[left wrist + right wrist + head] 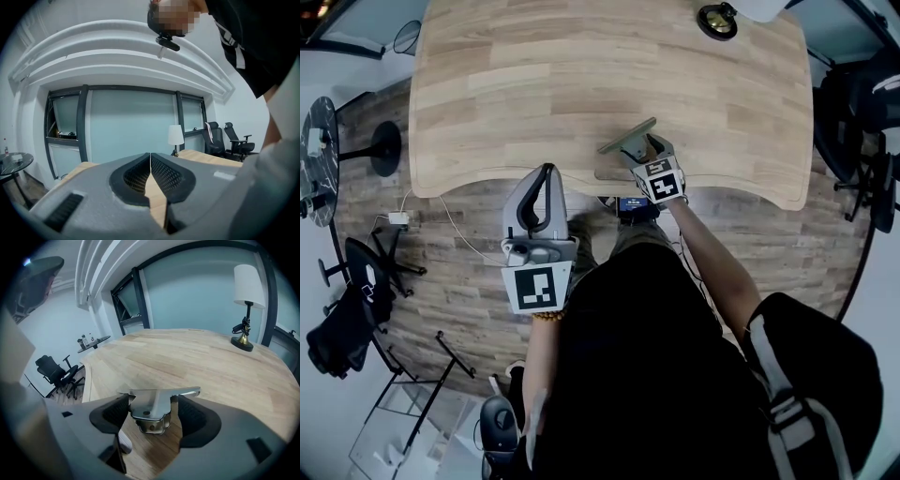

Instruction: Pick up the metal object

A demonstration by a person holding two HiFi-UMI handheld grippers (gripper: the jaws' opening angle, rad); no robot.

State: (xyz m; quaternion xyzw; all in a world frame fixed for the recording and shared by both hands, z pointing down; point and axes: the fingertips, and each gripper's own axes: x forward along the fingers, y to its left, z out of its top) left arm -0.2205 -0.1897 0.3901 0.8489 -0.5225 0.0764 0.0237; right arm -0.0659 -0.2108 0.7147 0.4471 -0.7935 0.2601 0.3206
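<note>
The metal object, a flat shiny bracket with a wide top bar, lies on the wooden table near its front edge. My right gripper slopes down onto it, open. In the right gripper view the bracket sits between the two pads of that gripper, with a thin gap showing at the right pad. My left gripper is shut with nothing in it and hangs at the table's front edge, left of the bracket. In the left gripper view that gripper has its pads meeting at the tips.
A small lamp with a brass base stands at the table's far right; it also shows in the right gripper view. Black office chairs stand to the right. A round side table and cables are on the left floor.
</note>
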